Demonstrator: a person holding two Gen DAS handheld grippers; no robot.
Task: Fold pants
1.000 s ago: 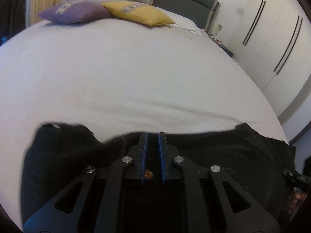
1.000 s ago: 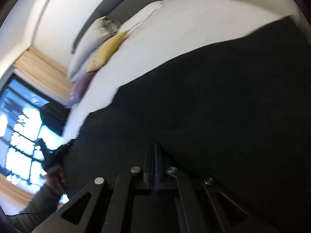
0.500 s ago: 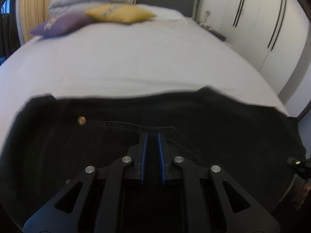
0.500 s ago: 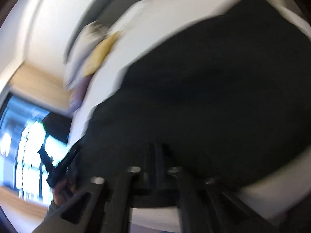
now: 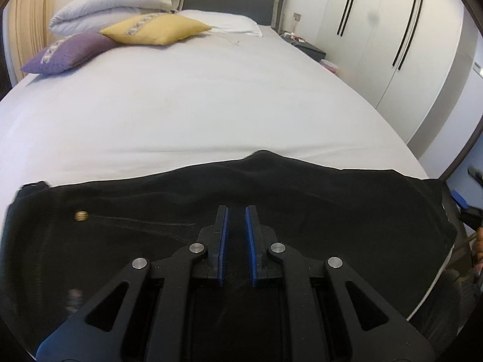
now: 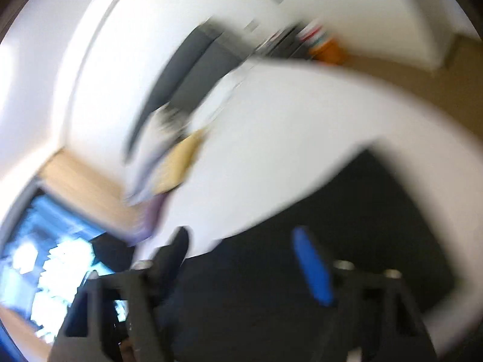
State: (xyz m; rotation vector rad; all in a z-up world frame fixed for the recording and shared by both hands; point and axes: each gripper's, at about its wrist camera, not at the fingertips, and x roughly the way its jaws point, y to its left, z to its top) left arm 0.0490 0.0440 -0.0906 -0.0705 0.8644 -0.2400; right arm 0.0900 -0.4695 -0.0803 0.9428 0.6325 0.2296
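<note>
Black pants [image 5: 302, 199] lie folded across the near edge of a white bed [image 5: 211, 96], with a brass button [image 5: 81, 215] at the left. My left gripper [image 5: 236, 211] sits low over the pants, its blue pads a small gap apart with nothing between them. In the blurred right wrist view the right gripper [image 6: 241, 238] is wide open and empty above the pants [image 6: 347, 241].
A purple cushion [image 5: 66, 52], a yellow cushion [image 5: 154, 30] and a rolled grey duvet [image 5: 120, 3] lie at the headboard. White wardrobe doors [image 5: 392, 30] stand at the right. A nightstand [image 5: 308, 49] sits beside the bed.
The right gripper has opened, let go of the pants and swung up and away. The left gripper has drawn back a little over the pants, its gap unchanged.
</note>
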